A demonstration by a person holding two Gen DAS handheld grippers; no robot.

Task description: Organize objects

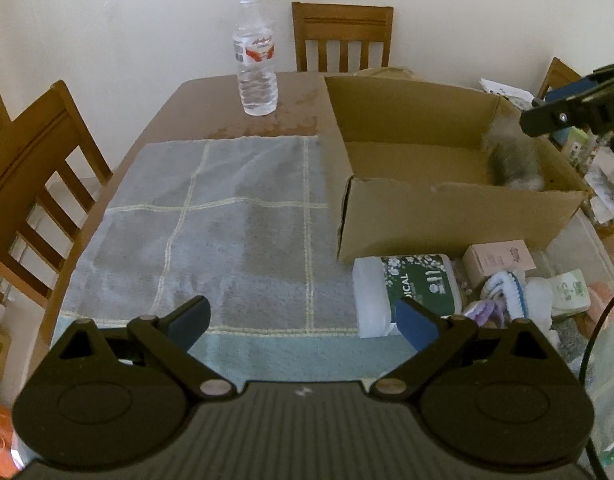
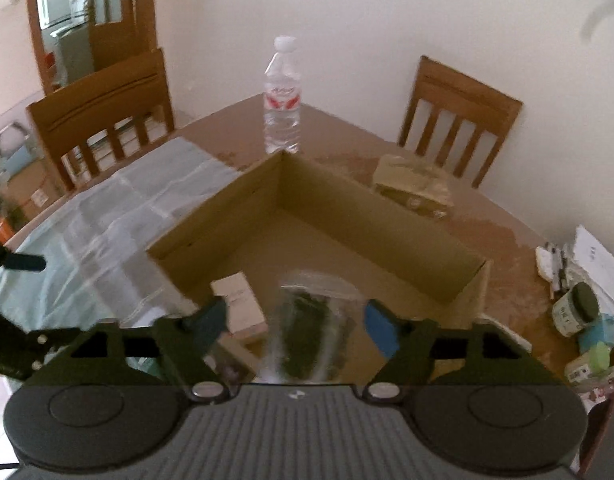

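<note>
Left gripper (image 1: 303, 320) hovers over a towel (image 1: 211, 216), jaws apart and empty. Right gripper (image 2: 295, 320), jaws apart, hangs above a blurred bag (image 2: 311, 320) in the box (image 2: 387, 216).

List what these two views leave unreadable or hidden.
- Blurred clear bag below the right gripper, right wrist view: contents unreadable; same item, left wrist view, a grey smear in the cardboard box.
- Green-labelled pack, left wrist view: lettering cut off by the left gripper finger.
</note>
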